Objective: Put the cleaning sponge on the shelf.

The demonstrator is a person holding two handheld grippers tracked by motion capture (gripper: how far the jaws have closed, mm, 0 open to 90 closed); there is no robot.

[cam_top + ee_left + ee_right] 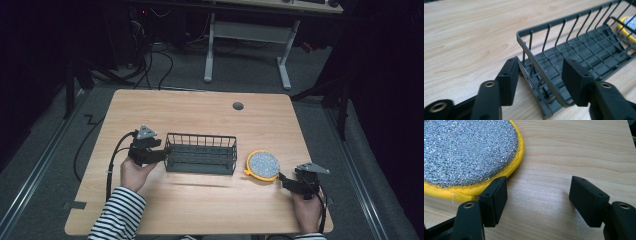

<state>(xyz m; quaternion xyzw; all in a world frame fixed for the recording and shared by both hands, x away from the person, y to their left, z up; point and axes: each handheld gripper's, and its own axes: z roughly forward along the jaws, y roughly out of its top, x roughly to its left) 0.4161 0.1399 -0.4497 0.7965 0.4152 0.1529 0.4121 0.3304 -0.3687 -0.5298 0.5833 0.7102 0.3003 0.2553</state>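
Observation:
A dark grey wire basket (201, 153) stands in the middle of the wooden table. My left gripper (161, 154) is open at the basket's left end; in the left gripper view its jaws straddle the basket's end wall (536, 75), one outside and one inside. A round scouring pad (263, 165) with a silver mesh top and yellow rim lies to the right of the basket. My right gripper (285, 178) is open just right of the pad; in the right gripper view its left finger (495, 200) sits at the pad's yellow rim (506, 173), with bare wood between the jaws.
The table (200, 120) has a grey cable grommet (238, 106) near its far edge. A white-legged desk (247, 45) and cables stand on the floor beyond. A striped sleeve (117, 215) comes in at the lower left.

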